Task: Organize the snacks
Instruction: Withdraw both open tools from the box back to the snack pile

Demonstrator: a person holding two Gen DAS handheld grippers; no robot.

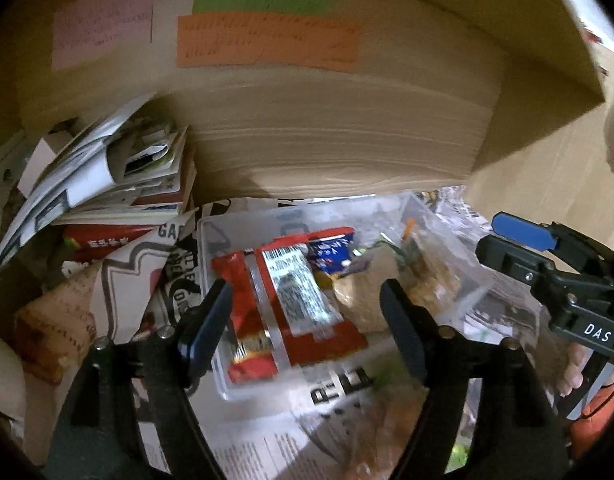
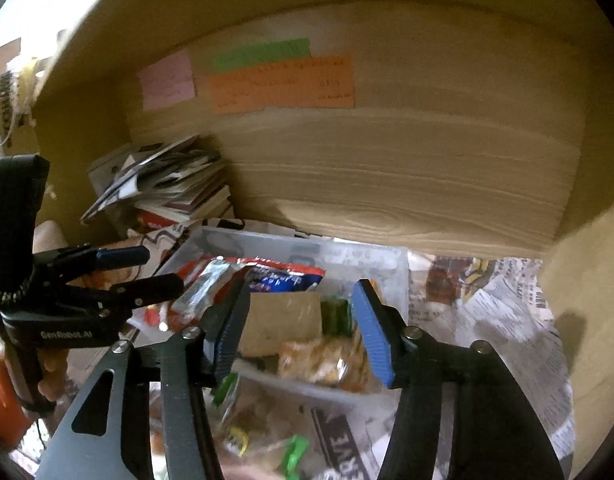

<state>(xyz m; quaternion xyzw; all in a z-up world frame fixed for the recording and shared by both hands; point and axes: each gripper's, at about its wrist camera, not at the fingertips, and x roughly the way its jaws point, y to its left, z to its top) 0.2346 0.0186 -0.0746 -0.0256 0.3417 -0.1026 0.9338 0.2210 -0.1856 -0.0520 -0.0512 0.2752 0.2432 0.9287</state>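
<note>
Both grippers hover over the clear plastic bin (image 1: pixel 447 240), fingers spread, nothing pinched. We see the left gripper (image 1: pixel 307 320) above the red snack packet (image 1: pixel 291 312), which lies flat in the bin's left half, silver seam up. Blue packet (image 1: pixel 331 254) sits behind it, tan packet (image 1: pixel 363 300) to its right. Right gripper (image 2: pixel 303 328) hangs over the bin's right half, above the tan packet and an orange-crumb bag (image 2: pixel 327 360); its blue-padded fingers (image 2: pixel 373 332) touch nothing. Bin sits on newspaper (image 2: pixel 499 312) inside a wooden shelf (image 2: pixel 387 168), book stack (image 1: pixel 119 184) at back left. More bagged snacks (image 2: pixel 247 432) lie on the newspaper just in front of the bin, blurred.
</note>
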